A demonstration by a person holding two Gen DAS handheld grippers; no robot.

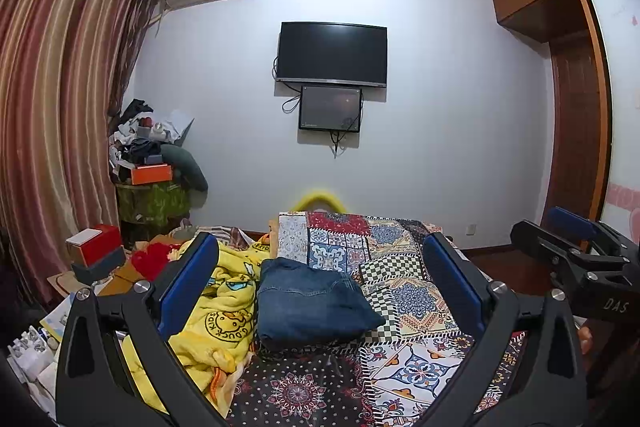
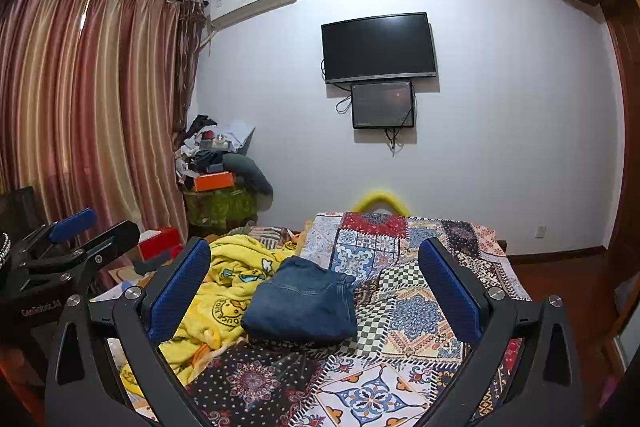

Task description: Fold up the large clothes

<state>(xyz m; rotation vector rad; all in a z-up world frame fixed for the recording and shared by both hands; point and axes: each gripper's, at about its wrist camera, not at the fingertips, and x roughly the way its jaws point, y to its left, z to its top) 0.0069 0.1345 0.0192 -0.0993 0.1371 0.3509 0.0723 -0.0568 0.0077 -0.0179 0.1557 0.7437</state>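
A folded pair of blue jeans (image 1: 312, 301) lies on the patchwork bedspread (image 1: 400, 291), also in the right wrist view (image 2: 302, 303). My left gripper (image 1: 320, 267) is open and empty, held above the bed short of the jeans. My right gripper (image 2: 314, 267) is open and empty too, at a similar height. The right gripper shows at the right edge of the left wrist view (image 1: 580, 251); the left gripper shows at the left edge of the right wrist view (image 2: 68, 247).
A crumpled yellow duck blanket (image 1: 216, 303) lies left of the jeans. Boxes and clutter (image 1: 96, 251) stand by the bed's left side, a piled stand (image 1: 154, 163) in the corner. Curtains (image 1: 52, 87) hang left, a wardrobe (image 1: 576, 107) right, screens (image 1: 332, 55) on the wall.
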